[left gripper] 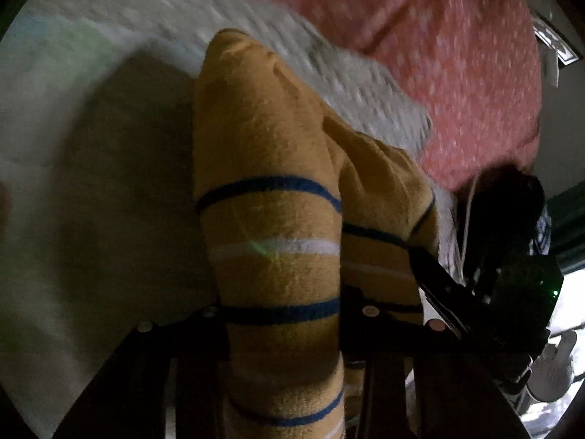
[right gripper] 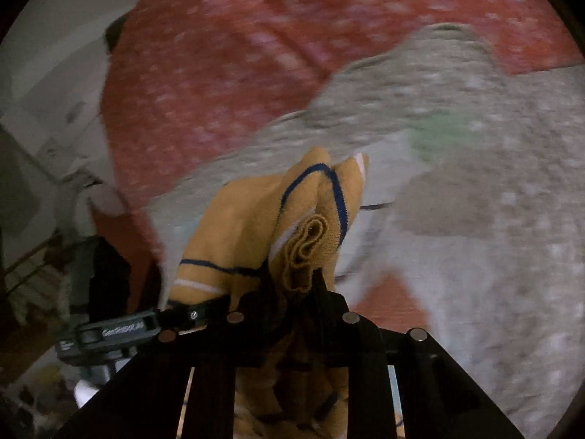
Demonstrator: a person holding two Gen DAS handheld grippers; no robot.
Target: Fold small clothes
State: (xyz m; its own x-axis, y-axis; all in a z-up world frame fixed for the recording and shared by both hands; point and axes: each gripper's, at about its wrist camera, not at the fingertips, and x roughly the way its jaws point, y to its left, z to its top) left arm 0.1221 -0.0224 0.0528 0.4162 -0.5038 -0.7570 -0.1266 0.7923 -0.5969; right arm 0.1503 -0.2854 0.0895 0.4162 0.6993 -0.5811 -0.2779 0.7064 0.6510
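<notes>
A small yellow garment with blue and white stripes hangs between both grippers above the bed. My left gripper is shut on one part of it; the cloth runs up between its jaws. My right gripper is shut on a bunched edge of the same yellow garment, whose folds stick out past the jaws. The right gripper also shows in the left wrist view, close on the right. The left gripper also shows in the right wrist view, close on the left.
A white textured cloth with a faint green print lies under the garment; it also shows in the right wrist view. Under it is a pink-red spotted bedspread, also seen in the right wrist view. Dark room clutter lies at the lower left.
</notes>
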